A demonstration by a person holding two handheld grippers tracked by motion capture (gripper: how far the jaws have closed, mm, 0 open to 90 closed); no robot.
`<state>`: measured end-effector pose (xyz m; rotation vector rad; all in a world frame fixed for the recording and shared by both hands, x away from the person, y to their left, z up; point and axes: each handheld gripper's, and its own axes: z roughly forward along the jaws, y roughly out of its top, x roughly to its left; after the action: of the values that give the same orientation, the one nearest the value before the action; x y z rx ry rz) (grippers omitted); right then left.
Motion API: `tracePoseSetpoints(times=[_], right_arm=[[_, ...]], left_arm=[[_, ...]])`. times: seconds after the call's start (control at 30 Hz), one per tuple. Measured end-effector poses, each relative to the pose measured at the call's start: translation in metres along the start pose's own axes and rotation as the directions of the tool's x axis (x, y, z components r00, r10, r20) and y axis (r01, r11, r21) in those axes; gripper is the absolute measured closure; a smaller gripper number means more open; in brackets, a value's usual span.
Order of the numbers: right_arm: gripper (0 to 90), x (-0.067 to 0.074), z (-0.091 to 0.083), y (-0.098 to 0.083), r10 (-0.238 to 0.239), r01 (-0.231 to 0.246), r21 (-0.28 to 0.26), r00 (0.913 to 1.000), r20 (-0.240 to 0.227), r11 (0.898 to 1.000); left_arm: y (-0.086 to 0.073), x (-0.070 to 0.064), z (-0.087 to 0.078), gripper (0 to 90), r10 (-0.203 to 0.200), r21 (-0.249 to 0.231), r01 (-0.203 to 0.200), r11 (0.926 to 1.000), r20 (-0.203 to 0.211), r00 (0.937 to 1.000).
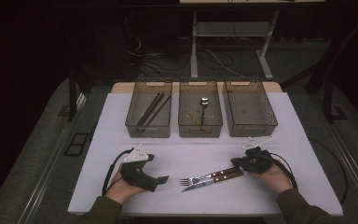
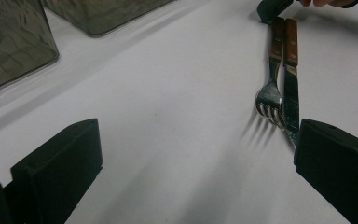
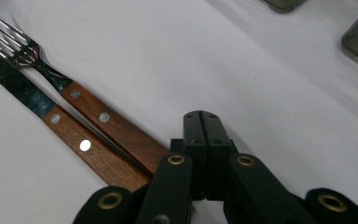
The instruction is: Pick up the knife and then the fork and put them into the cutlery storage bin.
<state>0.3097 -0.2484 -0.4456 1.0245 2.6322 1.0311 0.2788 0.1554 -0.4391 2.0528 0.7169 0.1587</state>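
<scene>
A fork and a knife, both with wooden handles, lie side by side on the white table, tines and blade pointing left. My right gripper sits at their handle ends. In the right gripper view its jaws are pressed together with nothing between them, just right of the fork handle and the knife handle. My left gripper rests on the table left of the cutlery, open and empty. In the left gripper view the fork and knife lie by its right jaw.
Three translucent bins stand in a row at the back of the table. The left bin holds dark chopsticks, the middle bin holds a spoon, and the right bin looks bare. Table legs and cables are beyond the far edge.
</scene>
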Motion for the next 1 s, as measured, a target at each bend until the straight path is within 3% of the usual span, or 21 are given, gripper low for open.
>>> tracePoseSetpoints(times=[0.43, 0.77, 1.0], right_arm=[[89.5, 0.006, -0.005, -0.003, -0.028, 0.028, 0.037, 0.9996, -0.004, 0.999], [89.5, 0.014, -0.008, -0.006, -0.073, 0.075, 0.063, 0.997, -0.026, 0.995], [89.5, 0.019, -0.011, -0.009, -0.075, 0.079, 0.078, 0.9955, -0.058, 0.994]], left_arm=[[0.0, -0.001, 0.0, 0.1, 0.002, 0.001, -0.002, 1.0, 0.009, 1.0], [0.0, -0.001, 0.0, 0.1, 0.005, 0.003, -0.005, 1.0, 0.015, 0.9999], [0.0, -0.001, 0.0, 0.0, 0.008, 0.004, -0.008, 1.0, 0.017, 0.9998]])
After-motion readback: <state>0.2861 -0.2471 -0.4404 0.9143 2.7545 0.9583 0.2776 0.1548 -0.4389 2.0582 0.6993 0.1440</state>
